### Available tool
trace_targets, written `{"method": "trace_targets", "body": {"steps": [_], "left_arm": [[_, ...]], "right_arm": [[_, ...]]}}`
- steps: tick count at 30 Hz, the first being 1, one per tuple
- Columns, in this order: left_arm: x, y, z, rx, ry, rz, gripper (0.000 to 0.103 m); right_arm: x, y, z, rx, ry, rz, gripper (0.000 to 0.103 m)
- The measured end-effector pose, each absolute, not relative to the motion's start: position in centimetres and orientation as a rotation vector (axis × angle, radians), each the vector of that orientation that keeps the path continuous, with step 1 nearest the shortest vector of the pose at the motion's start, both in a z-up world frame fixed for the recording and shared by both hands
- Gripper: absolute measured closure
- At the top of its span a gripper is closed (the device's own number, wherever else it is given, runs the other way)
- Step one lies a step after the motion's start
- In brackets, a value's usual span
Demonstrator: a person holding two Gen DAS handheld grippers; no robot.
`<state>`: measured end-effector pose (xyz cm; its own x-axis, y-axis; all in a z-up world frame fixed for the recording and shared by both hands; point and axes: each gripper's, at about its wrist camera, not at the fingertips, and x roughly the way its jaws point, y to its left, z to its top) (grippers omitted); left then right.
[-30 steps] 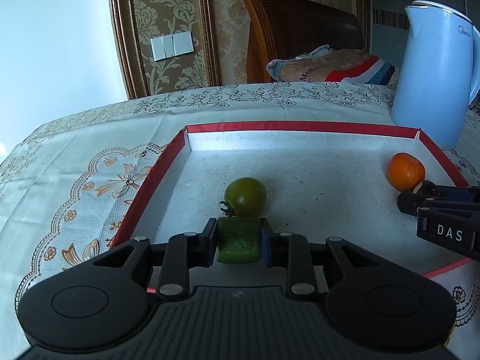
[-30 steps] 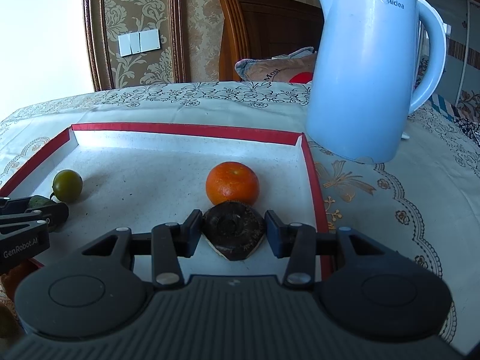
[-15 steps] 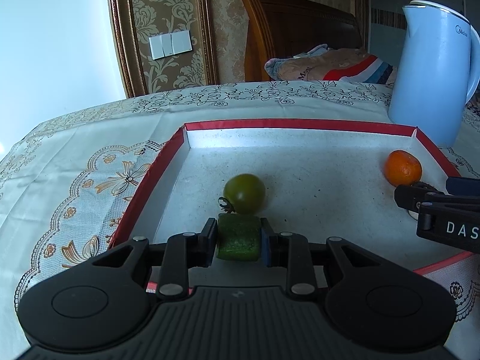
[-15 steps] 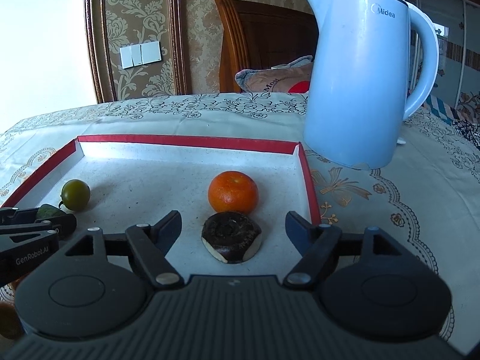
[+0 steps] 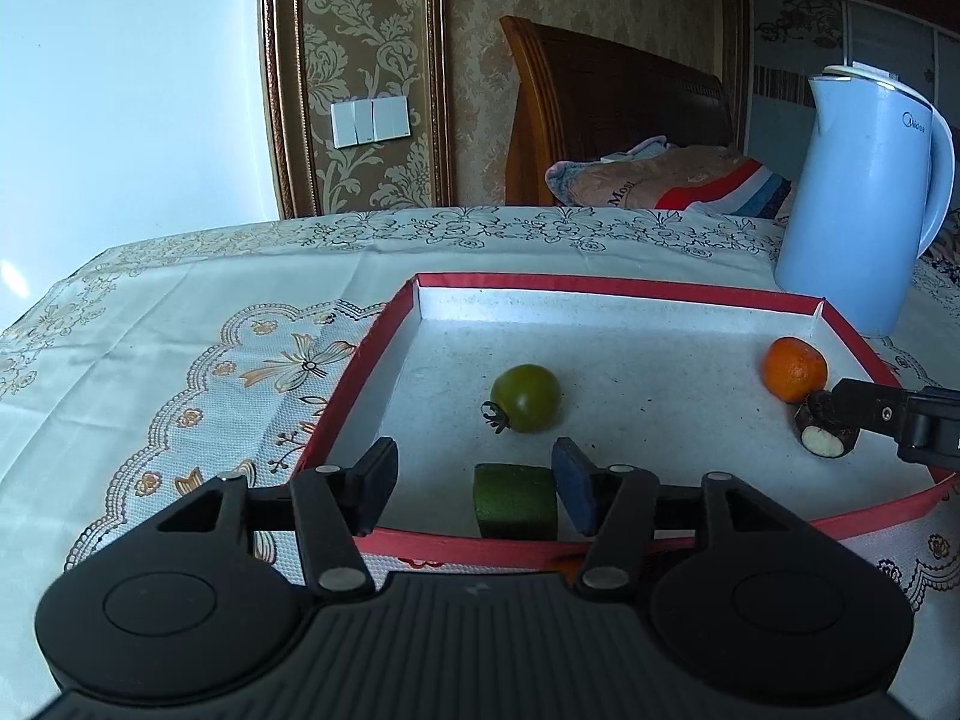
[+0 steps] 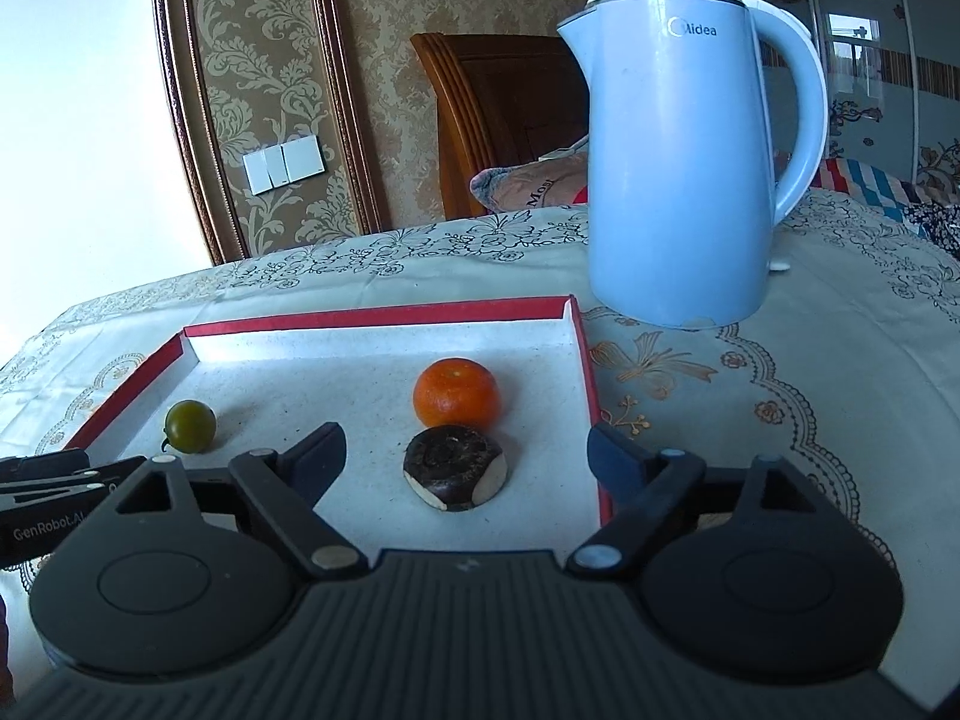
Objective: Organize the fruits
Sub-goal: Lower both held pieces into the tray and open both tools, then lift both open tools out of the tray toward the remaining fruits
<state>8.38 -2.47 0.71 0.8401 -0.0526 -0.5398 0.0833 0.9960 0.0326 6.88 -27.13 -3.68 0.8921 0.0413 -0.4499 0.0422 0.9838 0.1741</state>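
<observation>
releasing both: left gripper [image 5: 474,480] jaws just opening off the green chunk [image 5: 515,501], right gripper [image 6: 465,459] spread around the dark slice [image 6: 455,468]. both light, firm; pinch flat sides.

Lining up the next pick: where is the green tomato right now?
In the left wrist view the green tomato lies on the red-edged tray floor, left of centre, just beyond the green block and far left of the orange.

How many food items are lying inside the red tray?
4. A green tomato mid-left, a green chunk at the near edge, an orange on the right, a dark round piece just before it. None seems hidden.
</observation>
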Motion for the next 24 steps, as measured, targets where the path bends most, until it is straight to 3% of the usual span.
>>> {"method": "trace_targets", "body": {"steps": [2,24], "left_arm": [[8.0,-2.0,1.0,0.034,0.565,-0.075,0.047],[0.9,1.8,0.0,-0.024,0.584,-0.137,0.046]], "right_arm": [[6.4,-27.1,-3.7,0.174,0.461,-0.006,0.011],[0.8,-27.5,-4.7,0.197,0.43,0.023,0.011]]}}
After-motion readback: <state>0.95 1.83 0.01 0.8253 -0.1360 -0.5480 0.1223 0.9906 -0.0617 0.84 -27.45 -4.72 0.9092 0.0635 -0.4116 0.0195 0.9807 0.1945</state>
